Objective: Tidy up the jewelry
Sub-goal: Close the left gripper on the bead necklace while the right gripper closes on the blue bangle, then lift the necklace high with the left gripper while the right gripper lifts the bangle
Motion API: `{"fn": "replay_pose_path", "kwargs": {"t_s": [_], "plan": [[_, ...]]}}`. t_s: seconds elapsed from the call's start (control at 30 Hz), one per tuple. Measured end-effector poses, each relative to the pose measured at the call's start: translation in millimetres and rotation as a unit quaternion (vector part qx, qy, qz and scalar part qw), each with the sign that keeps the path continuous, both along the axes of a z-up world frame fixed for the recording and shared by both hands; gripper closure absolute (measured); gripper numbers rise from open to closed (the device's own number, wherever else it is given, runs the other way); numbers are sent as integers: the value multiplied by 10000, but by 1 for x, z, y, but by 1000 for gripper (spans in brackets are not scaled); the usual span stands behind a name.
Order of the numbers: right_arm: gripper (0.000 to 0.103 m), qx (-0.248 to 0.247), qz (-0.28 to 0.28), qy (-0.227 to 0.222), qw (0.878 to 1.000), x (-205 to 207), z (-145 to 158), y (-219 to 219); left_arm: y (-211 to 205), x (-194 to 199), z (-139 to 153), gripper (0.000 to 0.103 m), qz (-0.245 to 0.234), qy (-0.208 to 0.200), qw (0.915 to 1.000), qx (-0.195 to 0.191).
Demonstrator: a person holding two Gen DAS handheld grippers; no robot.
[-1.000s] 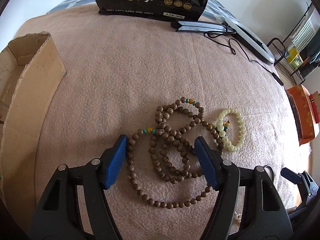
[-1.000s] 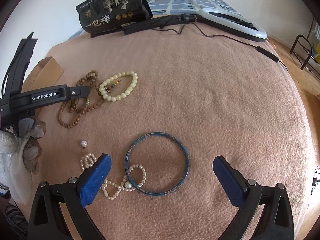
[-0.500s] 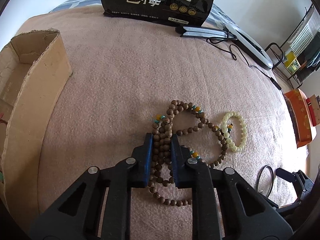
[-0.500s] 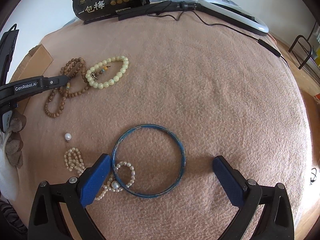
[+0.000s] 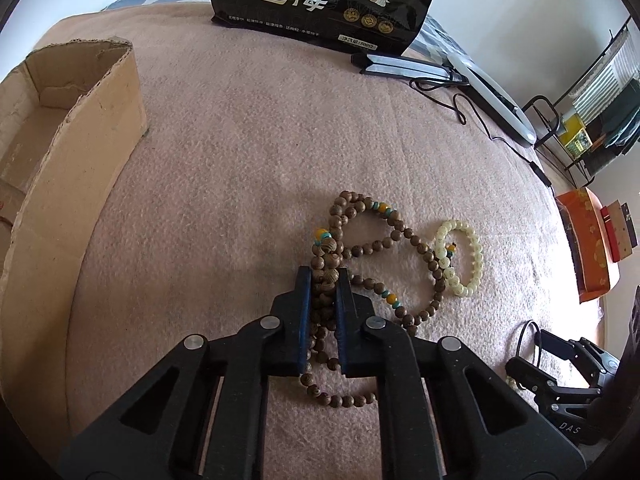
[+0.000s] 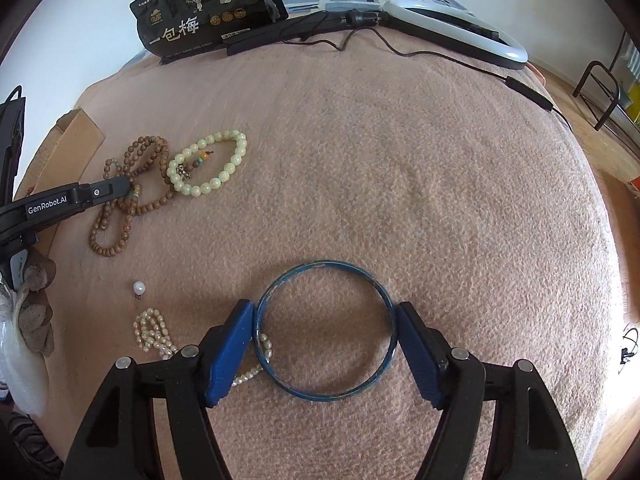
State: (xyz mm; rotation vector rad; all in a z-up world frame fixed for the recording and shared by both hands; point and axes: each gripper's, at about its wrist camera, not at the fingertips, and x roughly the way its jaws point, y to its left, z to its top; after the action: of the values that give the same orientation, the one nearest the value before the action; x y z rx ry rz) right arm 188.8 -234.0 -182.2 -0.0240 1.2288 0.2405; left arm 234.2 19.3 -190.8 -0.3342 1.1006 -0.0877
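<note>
My left gripper (image 5: 324, 276) is shut on several strands of the brown wooden bead necklace (image 5: 362, 248), which lies bunched on the pink blanket; it also shows in the right wrist view (image 6: 132, 200). A pale yellow bead bracelet (image 5: 460, 256) lies just right of it and partly over it (image 6: 208, 168). My right gripper (image 6: 326, 316) has closed on the blue bangle (image 6: 326, 330), one blue pad on each side of the ring. A white pearl strand (image 6: 154, 330) lies under the bangle's left edge, with a loose pearl (image 6: 139, 288) beside it.
An open cardboard box (image 5: 60, 128) stands at the left. A black snack bag (image 5: 324, 0), a ring light (image 6: 452, 24) and its cable (image 6: 440, 54) lie at the far edge of the blanket. An orange box (image 5: 584, 240) sits off the right side.
My left gripper closed on the wooden beads and gathered them into a bunch. My right gripper moved forward and closed from wide open onto the blue bangle.
</note>
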Motion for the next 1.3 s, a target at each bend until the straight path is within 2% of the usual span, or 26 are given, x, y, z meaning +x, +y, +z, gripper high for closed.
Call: {"fn": "replay_pose_path", "kwargs": {"t_s": [0.5, 1.3], "plan": [[29, 155, -86, -271, 9995, 0, 19, -6, 17, -14, 26, 99, 60, -228, 9995, -228], [29, 322, 34, -932, 9951, -16, 85, 1, 28, -49, 136, 99, -213, -1201, 9915, -463]]}}
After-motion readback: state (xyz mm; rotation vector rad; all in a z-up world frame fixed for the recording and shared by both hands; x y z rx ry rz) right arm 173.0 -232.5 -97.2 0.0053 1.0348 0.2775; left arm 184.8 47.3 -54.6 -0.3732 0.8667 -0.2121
